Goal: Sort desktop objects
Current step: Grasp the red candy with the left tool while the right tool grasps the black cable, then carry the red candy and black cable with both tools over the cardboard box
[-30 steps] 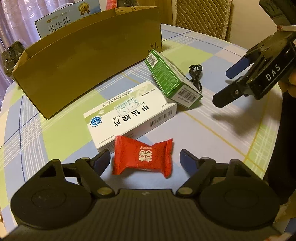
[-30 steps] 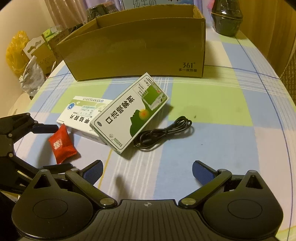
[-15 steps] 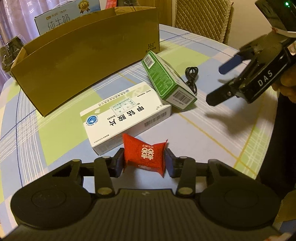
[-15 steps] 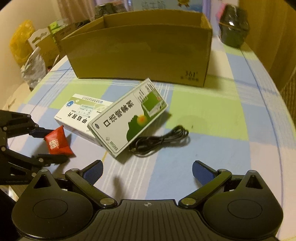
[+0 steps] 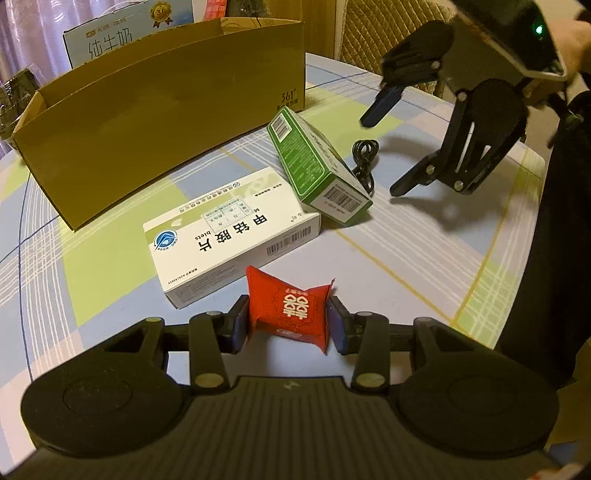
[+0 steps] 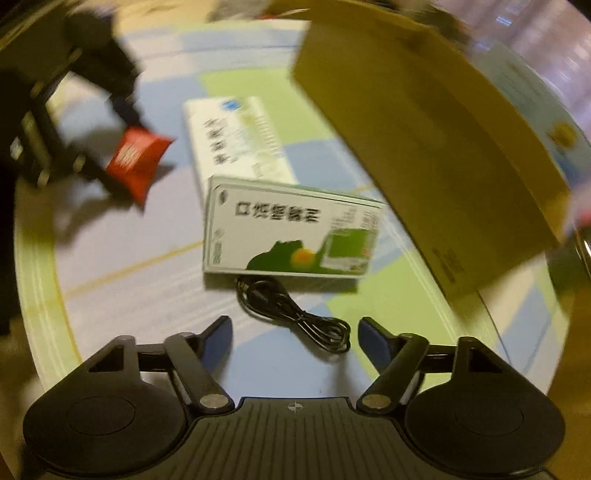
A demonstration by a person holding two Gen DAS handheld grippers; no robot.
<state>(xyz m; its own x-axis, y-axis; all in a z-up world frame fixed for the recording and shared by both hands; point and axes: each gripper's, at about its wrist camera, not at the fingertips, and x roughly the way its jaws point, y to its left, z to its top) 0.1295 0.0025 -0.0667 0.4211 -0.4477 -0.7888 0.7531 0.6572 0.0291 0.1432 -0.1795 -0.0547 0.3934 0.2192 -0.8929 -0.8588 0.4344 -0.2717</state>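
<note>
Two blue pads (image 5: pixel 239 325) of the left gripper (image 5: pixel 289 323) squeezed a red candy packet (image 5: pixel 291 310) from both sides. The packet was puffy, with white marks on its front. It sat low over the checked tablecloth (image 5: pixel 424 266), and I could not tell if it touched the cloth. Just behind the packet lay a white medicine box (image 5: pixel 229 236), flat on the table, with dark letters and a bar code on its side. A green and white box (image 5: pixel 317 166) leaned with one end on the far corner of the white box. A coiled black cable (image 5: pixel 364 162) lay right beside the green box. Farther back stood a big open cardboard box (image 5: pixel 159 110), and behind that was a blue and white carton (image 5: pixel 125 33).

Over on the right side, the right gripper (image 6: pixel 295 338) hung above the table with its fingers spread wide and nothing between them. In its own blurry view, the black cable (image 6: pixel 295 314) lay just in front of its fingertips (image 6: pixel 218 336), touching the long side of the green and white box (image 6: pixel 291 229). The red packet (image 6: pixel 136 158) showed off to the left, held in the left gripper.
</note>
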